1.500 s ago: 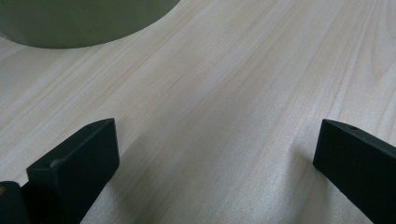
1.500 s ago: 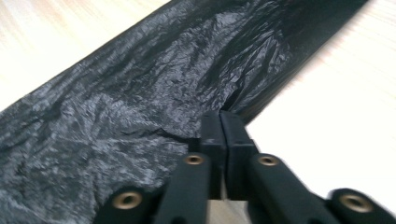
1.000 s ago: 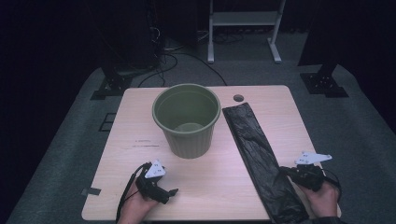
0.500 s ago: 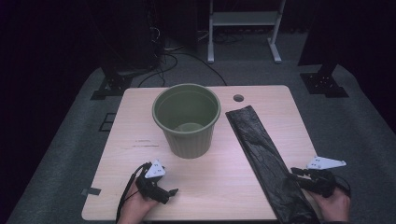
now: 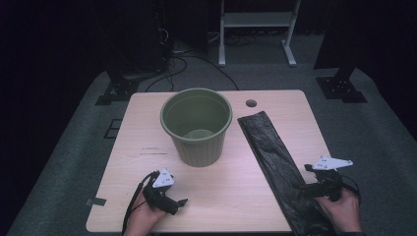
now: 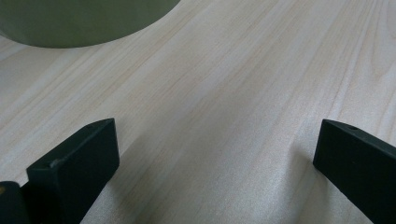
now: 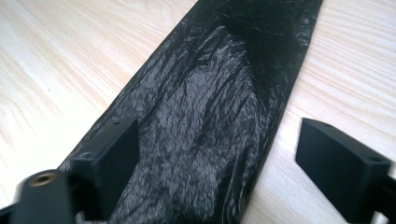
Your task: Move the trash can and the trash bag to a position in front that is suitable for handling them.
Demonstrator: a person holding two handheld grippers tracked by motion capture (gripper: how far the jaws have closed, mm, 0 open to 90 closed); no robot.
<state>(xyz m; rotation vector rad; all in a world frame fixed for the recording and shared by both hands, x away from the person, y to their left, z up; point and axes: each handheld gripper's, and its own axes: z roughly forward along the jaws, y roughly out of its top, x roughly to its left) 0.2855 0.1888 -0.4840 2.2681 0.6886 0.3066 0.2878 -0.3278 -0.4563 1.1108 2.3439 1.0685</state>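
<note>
Right now my right gripper (image 5: pixel 306 188) hovers at the near right of the table (image 5: pixel 231 196), over the near stretch of the black plastic bag (image 5: pixel 268 147). Its jaws have just been opening and stand wide apart, gripping nothing. In the right gripper view the bag (image 7: pixel 210 121) runs up between my two fingers (image 7: pixel 112 154): the left one sits over the bag's left edge, while the right one stands over bare wood just beside the bag's right edge. Whether the left pad touches the plastic I cannot tell. The bag lies flat as a long crumpled strip, slanting from the far middle of the table, right of the green bucket (image 5: pixel 196 125), to the near right edge by my hand.

My left gripper (image 5: pixel 173 202) rests at the near left, well apart from the bag, its jaws also spread wide with only bare wood between them. In the left gripper view the bucket's base (image 6: pixel 84 21) shows beyond my fingers (image 6: pixel 79 158), near but not touching.

I can read no brand, label or writing on the bag or bucket; faint dark marks on the table left of the bucket are too small to make out.
</note>
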